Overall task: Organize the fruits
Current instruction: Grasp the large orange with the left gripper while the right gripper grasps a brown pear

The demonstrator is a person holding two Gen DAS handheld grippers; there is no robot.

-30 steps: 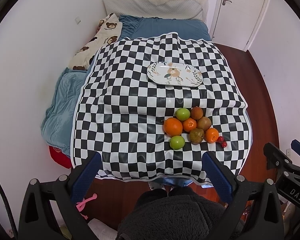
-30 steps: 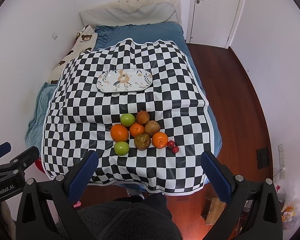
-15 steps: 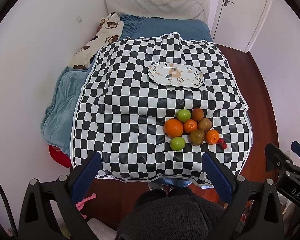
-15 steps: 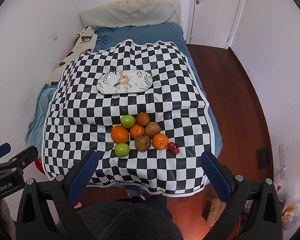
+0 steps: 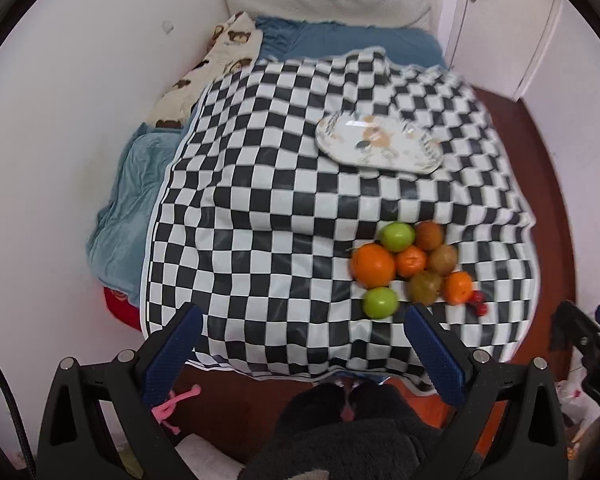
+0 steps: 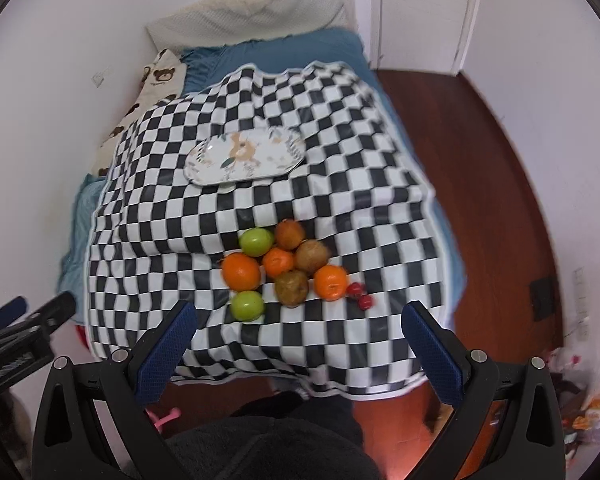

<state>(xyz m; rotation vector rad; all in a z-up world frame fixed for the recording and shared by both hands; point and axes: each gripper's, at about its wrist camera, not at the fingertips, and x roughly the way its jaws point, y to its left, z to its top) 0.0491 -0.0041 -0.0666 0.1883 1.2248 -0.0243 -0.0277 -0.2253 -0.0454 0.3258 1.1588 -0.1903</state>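
Observation:
A cluster of fruit lies on the checkered cloth (image 5: 260, 220): a large orange (image 5: 373, 265), two green apples (image 5: 381, 302) (image 5: 397, 236), smaller oranges, brown fruits and red cherries (image 5: 478, 303). The same orange (image 6: 241, 271) and cherries (image 6: 359, 295) show in the right wrist view. An oval floral plate (image 5: 378, 143) (image 6: 245, 155) lies empty beyond the fruit. My left gripper (image 5: 304, 316) is open and empty, above the cloth's near edge. My right gripper (image 6: 300, 312) is open and empty, just short of the fruit.
The cloth covers a bed with blue bedding (image 6: 276, 52), a bear-print pillow (image 5: 212, 68) and a headboard cushion. White wall at left, door (image 6: 424, 12) at back right, wooden floor (image 6: 480, 200) at right. A pink object (image 5: 172, 404) lies on the floor near me.
Both grippers have moved forward and down toward the bed; the fruit and plate look larger. Nothing was grasped and the fruit has not moved.

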